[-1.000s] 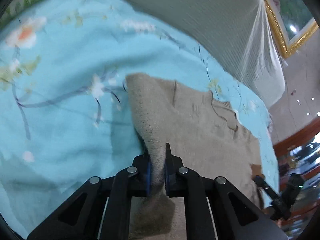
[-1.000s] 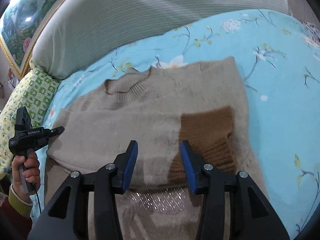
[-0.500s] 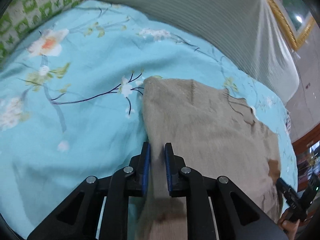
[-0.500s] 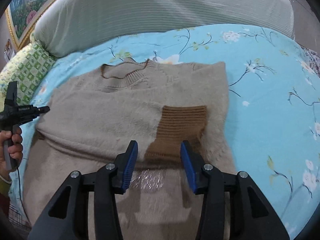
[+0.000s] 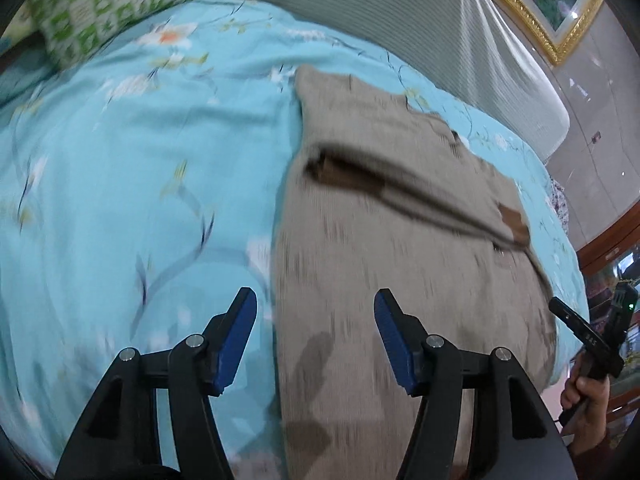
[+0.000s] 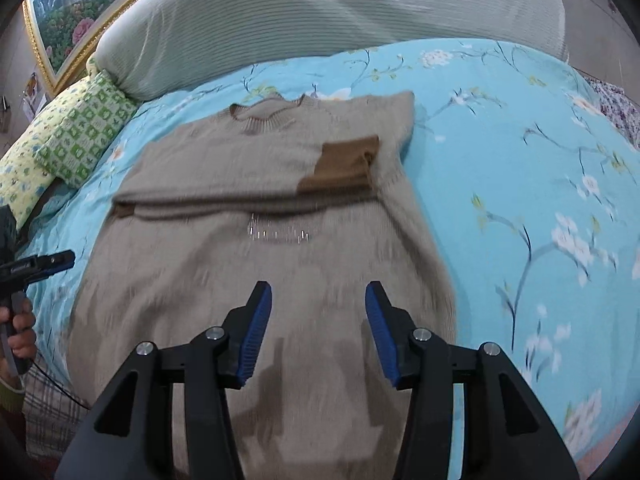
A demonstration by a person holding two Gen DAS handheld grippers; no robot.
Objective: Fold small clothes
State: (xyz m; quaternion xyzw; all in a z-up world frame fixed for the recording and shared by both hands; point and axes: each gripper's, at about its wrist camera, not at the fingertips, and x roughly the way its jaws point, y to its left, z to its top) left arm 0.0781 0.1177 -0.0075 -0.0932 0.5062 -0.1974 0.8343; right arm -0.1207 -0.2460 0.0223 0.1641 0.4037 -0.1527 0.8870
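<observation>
A small beige knit sweater (image 6: 256, 276) lies flat on the blue floral bedsheet (image 6: 520, 184), neck away from me. Both sleeves are folded across its chest, with brown cuffs (image 6: 344, 164) showing. In the left wrist view the sweater (image 5: 400, 264) fills the middle and right. My left gripper (image 5: 314, 338) is open and empty above the sweater's left edge near the hem. My right gripper (image 6: 318, 330) is open and empty above the sweater's lower body. The left gripper also shows in the right wrist view (image 6: 36, 266), and the right gripper in the left wrist view (image 5: 580, 328).
A grey ribbed headboard cushion (image 6: 320, 16) runs along the back of the bed. A green checked pillow (image 6: 76, 136) lies at the far left, also in the left wrist view (image 5: 108, 4). A gold-framed painting (image 6: 64, 20) hangs behind.
My left gripper has let go of the sleeve it held and opened, and has pulled back towards the hem. The sleeve now lies folded across the chest. My right gripper has also drawn back, still open.
</observation>
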